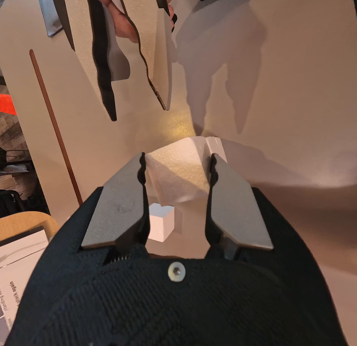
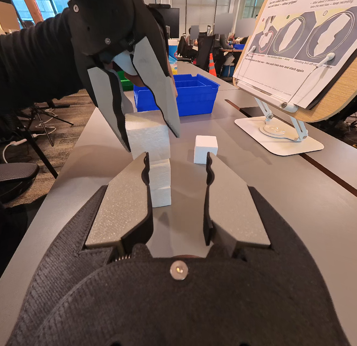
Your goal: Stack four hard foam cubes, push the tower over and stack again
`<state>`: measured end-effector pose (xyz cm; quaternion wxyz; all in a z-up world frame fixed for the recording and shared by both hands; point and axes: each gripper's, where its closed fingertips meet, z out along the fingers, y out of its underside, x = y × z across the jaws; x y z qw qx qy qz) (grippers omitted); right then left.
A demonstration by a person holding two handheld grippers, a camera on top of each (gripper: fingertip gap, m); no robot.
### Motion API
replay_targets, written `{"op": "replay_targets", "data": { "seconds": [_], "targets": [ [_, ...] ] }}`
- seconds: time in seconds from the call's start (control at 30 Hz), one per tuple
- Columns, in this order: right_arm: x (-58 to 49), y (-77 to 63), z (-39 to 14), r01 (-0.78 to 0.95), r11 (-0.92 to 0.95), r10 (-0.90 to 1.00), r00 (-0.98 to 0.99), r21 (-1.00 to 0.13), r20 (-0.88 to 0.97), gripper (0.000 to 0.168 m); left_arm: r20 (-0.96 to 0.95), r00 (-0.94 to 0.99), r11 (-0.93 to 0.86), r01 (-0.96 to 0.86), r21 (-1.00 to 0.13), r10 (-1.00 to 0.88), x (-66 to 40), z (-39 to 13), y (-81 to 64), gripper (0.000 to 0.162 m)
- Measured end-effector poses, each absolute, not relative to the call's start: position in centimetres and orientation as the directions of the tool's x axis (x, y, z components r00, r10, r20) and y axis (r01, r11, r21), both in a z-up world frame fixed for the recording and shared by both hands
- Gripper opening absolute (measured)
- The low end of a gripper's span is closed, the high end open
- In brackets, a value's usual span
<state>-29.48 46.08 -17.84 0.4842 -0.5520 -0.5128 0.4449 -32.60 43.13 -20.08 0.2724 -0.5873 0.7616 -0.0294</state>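
So the left gripper [image 2: 152,141] comes down from 11 o'clock in the right wrist view, fingers either side of the top cube [image 2: 147,132]. It sits on a stack [image 2: 160,182] of two more cubes, three high in all. The left finger looks pressed to the cube's side, but the right tip seems a hair off it, so I can't tell if it's really pinching or just straddling. In its own camera the left gripper [image 1: 176,156] has that top cube [image 1: 177,168] filling the gap between its fingers.

The right gripper [image 2: 177,156] hangs low, spread wide, nothing in it, with the stack just inside its left finger. From the left camera it's the gripper [image 1: 140,114] hanging at 12 o'clock, also spread.

The fourth cube [image 2: 205,149] sits alone on the table [image 2: 270,201], at about 2 o'clock from the stack, apart from it. It shows in the left view too [image 1: 161,222].

Room-wise: the table's left edge runs near the stack at 9 o'clock, while there's open grey surface at 3 o'clock. A stand [image 2: 278,135] holding an instruction sheet takes up the 2 o'clock side.

Behind the stack at 12 o'clock is a blue bin [image 2: 195,97]; can't see what's inside.
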Motion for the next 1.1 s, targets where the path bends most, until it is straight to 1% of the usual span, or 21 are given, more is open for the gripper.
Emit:
{"op": "replay_targets", "data": {
  "seconds": [0.27,0.63,0.83,0.97,1.1],
  "targets": [
    [-29.49,46.10,-17.88,0.138,-0.003,0.997,0.080,-0.990,0.008,0.057,-0.366,-0.148,0.285,-0.890,-0.356,-0.919,-32.72,-20.42,43.07,0.066],
    [-29.45,46.11,-17.77,0.135,-0.004,0.997,0.080,-0.991,0.007,0.057,-0.371,-0.171,0.303,-0.893,-0.332,-0.913,-32.65,-20.71,43.05,0.066],
    [-29.47,46.08,-17.78,0.134,-0.003,0.997,0.079,-0.991,0.007,0.057,-0.372,-0.160,0.296,-0.892,-0.342,-0.914,-32.63,-20.68,43.09,0.067],
    [-29.48,46.09,-17.80,0.135,-0.004,0.997,0.079,-0.991,0.007,0.057,-0.372,-0.151,0.289,-0.892,-0.348,-0.916,-32.58,-20.58,43.17,0.069],
    [-29.46,46.10,-17.79,0.133,-0.006,0.997,0.077,-0.991,0.004,0.057,-0.367,-0.136,0.275,-0.892,-0.360,-0.920,-32.52,-20.44,43.22,0.075]
  ]
}}
